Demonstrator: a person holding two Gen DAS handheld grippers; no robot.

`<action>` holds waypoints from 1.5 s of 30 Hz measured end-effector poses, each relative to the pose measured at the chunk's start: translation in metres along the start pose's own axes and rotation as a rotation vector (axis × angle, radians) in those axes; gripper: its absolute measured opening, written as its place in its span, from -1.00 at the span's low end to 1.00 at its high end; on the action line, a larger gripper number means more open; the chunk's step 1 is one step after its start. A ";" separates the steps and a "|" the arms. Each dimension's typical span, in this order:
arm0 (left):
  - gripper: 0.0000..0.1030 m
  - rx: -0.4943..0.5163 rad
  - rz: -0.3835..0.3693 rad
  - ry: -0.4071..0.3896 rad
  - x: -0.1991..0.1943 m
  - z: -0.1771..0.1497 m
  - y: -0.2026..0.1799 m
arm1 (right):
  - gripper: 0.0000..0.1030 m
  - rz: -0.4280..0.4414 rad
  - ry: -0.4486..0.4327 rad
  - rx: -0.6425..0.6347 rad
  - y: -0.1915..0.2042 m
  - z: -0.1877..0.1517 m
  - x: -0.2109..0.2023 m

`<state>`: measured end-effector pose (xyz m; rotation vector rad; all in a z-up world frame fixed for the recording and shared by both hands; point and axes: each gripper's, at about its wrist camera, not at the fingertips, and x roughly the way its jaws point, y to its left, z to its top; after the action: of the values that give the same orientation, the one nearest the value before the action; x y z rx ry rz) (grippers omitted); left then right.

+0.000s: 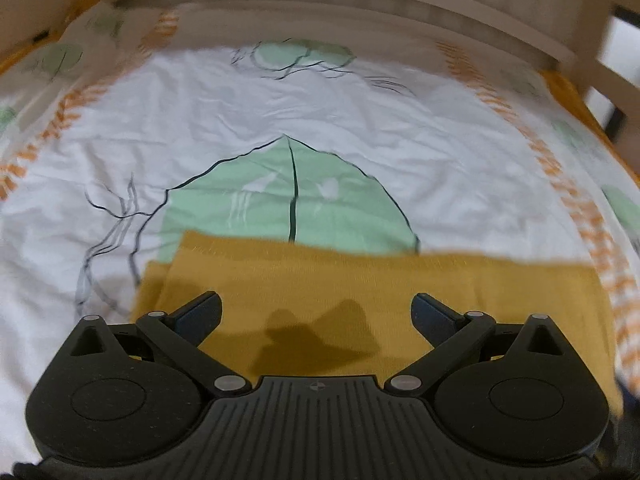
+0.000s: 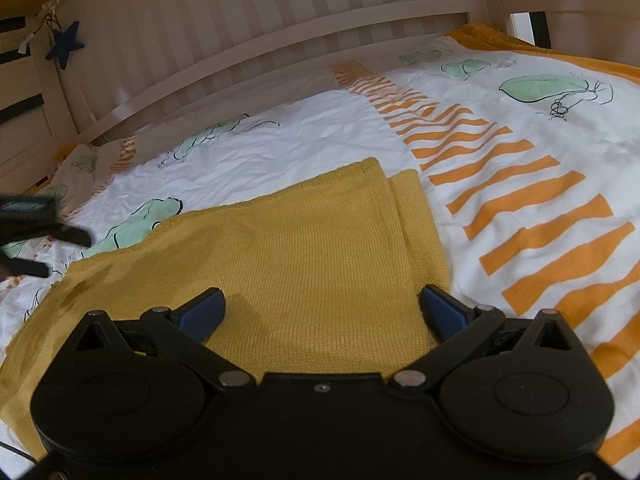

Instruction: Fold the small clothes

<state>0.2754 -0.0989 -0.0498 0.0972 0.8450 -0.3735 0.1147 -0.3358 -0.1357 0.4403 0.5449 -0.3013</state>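
Note:
A mustard-yellow knit garment (image 1: 360, 292) lies flat on the bed, folded with a layer overlapping at its edge; it also shows in the right wrist view (image 2: 304, 248). My left gripper (image 1: 316, 308) is open and empty, hovering over the garment's near part. My right gripper (image 2: 322, 306) is open and empty, low over the garment near its right edge. The left gripper's fingers (image 2: 36, 232) show blurred at the far left of the right wrist view.
The bed cover (image 1: 320, 112) is white with green leaf prints and orange stripes (image 2: 520, 208). A beige slatted headboard (image 2: 240, 32) runs along the far side, with a blue star (image 2: 64, 44) hanging on it. A wooden rail (image 1: 600, 68) stands at the right.

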 end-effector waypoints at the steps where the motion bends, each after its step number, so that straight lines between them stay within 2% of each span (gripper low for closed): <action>1: 0.99 0.017 -0.001 -0.005 -0.009 -0.007 0.001 | 1.00 0.003 0.002 0.003 0.000 0.001 0.000; 6: 0.99 0.059 -0.009 0.020 -0.041 -0.052 0.010 | 1.00 0.028 0.014 0.031 -0.005 0.002 -0.007; 9: 0.99 0.059 0.004 0.032 -0.050 -0.077 0.018 | 0.99 0.019 0.046 -0.014 -0.001 0.002 -0.017; 13: 0.99 0.058 0.012 0.038 -0.060 -0.106 0.031 | 0.99 -0.013 0.084 -0.106 0.008 -0.003 -0.030; 15: 0.99 0.024 0.005 0.043 -0.060 -0.117 0.038 | 0.99 -0.032 0.095 -0.152 0.012 -0.007 -0.036; 19: 0.99 -0.014 0.013 -0.008 -0.067 -0.132 0.042 | 0.99 -0.088 0.182 -0.140 0.014 -0.010 -0.035; 21: 0.99 -0.037 -0.031 -0.038 -0.068 -0.139 0.043 | 0.99 -0.078 0.188 -0.130 0.012 -0.011 -0.041; 23: 0.99 -0.067 -0.101 -0.018 -0.064 -0.145 0.047 | 0.99 -0.069 0.204 -0.122 0.010 -0.012 -0.043; 25: 0.99 -0.052 -0.123 -0.034 -0.066 -0.149 0.050 | 0.99 -0.053 0.223 -0.133 0.009 -0.012 -0.047; 28: 0.99 -0.040 -0.160 -0.014 -0.065 -0.148 0.055 | 0.99 -0.010 0.252 -0.127 0.006 -0.011 -0.053; 30: 0.99 -0.048 -0.173 0.001 -0.064 -0.144 0.058 | 0.99 0.026 0.269 -0.097 0.000 -0.008 -0.057; 33: 0.99 -0.054 -0.179 0.002 -0.063 -0.147 0.058 | 1.00 0.090 0.277 0.013 -0.016 -0.001 -0.058; 36: 0.99 0.004 -0.165 -0.003 -0.064 -0.152 0.053 | 0.99 0.157 0.267 0.209 -0.042 0.005 -0.055; 38: 0.99 0.051 -0.149 -0.005 -0.065 -0.155 0.048 | 1.00 0.206 0.290 0.326 -0.058 0.010 -0.048; 42: 0.99 0.055 -0.127 -0.020 -0.067 -0.158 0.044 | 1.00 0.256 0.354 0.430 -0.075 0.027 -0.027; 45: 0.97 0.022 -0.140 -0.019 -0.067 -0.155 0.049 | 1.00 0.285 0.369 0.450 -0.079 0.034 -0.013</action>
<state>0.1423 0.0013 -0.1055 0.0545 0.8318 -0.5147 0.0881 -0.4182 -0.1282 1.0125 0.7662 -0.0631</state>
